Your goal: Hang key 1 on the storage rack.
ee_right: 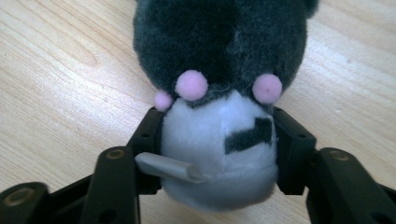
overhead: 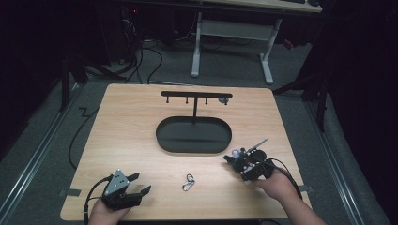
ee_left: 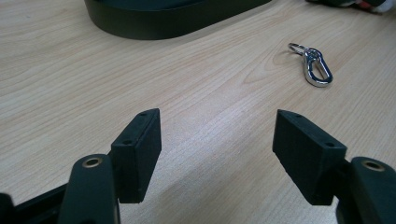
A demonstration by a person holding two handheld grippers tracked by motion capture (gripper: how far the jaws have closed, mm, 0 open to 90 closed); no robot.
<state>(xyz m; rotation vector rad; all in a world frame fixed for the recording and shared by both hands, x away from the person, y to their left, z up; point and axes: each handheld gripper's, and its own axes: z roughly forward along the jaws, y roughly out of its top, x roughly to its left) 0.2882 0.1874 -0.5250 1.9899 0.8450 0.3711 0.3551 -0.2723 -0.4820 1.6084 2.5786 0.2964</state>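
A small plush toy (ee_right: 219, 93), dark grey with a white face and pink dots, sits between the jaws of my right gripper (ee_right: 218, 144), which is shut on it just above the table at the right front (overhead: 246, 164). A silver carabiner clip (overhead: 188, 182) lies on the wood between the two hands, and shows to the upper right in the left gripper view (ee_left: 316, 66). My left gripper (overhead: 136, 185) rests at the front left, open with bare table between its jaws (ee_left: 217, 149). A black stand with a hook bar (overhead: 196, 95) rises from an oval black base (overhead: 193, 135) at the table's middle.
The wooden table (overhead: 122, 131) has bare surface left and right of the oval base. Beyond the far edge stand a white desk frame (overhead: 232, 37) and floor cables (overhead: 141, 61). Metal rails run along both sides of the floor.
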